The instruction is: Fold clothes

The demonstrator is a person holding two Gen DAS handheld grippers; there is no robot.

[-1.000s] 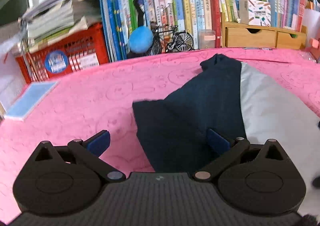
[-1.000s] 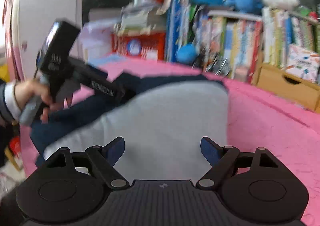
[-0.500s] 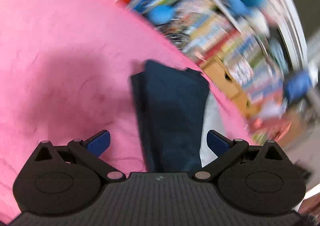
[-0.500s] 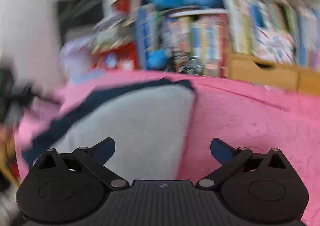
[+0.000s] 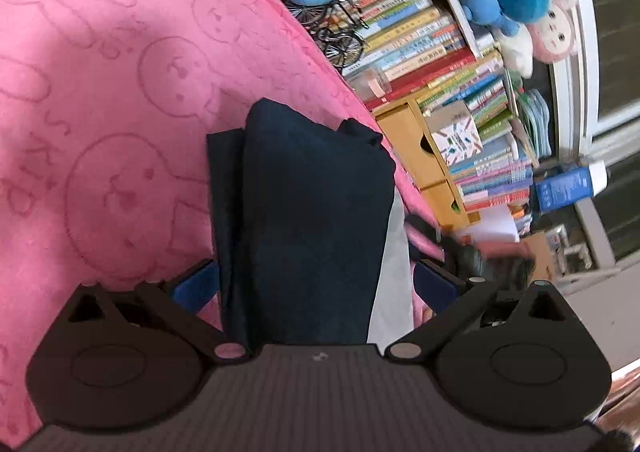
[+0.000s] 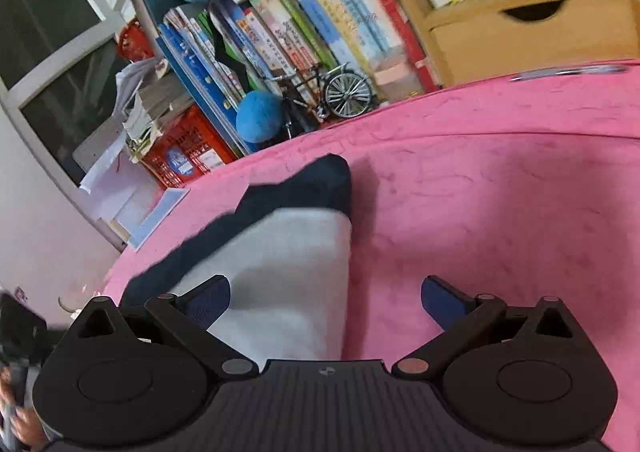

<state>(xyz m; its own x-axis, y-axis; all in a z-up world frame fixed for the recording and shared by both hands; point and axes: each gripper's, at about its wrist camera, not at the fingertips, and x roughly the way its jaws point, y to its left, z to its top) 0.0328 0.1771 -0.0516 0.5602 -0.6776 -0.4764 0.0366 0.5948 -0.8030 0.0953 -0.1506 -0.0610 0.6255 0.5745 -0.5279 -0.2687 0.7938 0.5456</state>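
Letting go of the folded garment [image 5: 312, 212].
Both tools, left tool [image 5: 316, 284] and right tool [image 6: 326, 300], now spread apart, holding nothing; fold looking done.

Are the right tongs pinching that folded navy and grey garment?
Apart: the right wrist view shows the right tongs wide open, blue pads clear above the folded navy and grey garment.

Both tools rolled, right tool [image 6: 326, 302] now wider.

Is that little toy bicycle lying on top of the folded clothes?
No. The model bicycle stands by the books, well apart from the garment.
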